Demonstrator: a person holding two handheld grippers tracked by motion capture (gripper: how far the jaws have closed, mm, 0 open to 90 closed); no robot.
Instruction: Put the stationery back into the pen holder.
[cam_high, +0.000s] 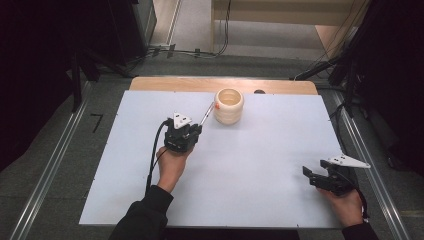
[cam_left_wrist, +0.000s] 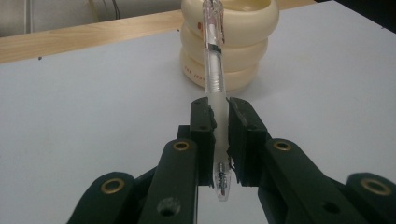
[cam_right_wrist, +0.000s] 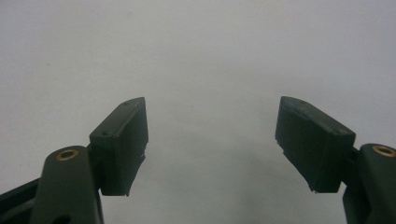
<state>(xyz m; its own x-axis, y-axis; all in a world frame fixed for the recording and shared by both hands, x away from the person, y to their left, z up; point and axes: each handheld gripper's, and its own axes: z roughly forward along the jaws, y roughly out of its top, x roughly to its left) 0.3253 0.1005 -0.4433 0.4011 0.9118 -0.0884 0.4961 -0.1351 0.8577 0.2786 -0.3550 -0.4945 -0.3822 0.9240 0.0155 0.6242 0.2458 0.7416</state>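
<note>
Clamping the pen (cam_left_wrist: 215, 70) mid-frame, the left gripper (cam_left_wrist: 220, 121) might knock over the cream holder (cam_left_wrist: 243, 28); right gripper (cam_right_wrist: 212, 140) gapes wide.

A white table (cam_high: 260, 165) spans the scene, with a wooden strip (cam_high: 165, 83) along its far edge. Grey floor (cam_high: 75, 165) surrounds it, and black cables (cam_high: 190, 52) lie beyond.
</note>
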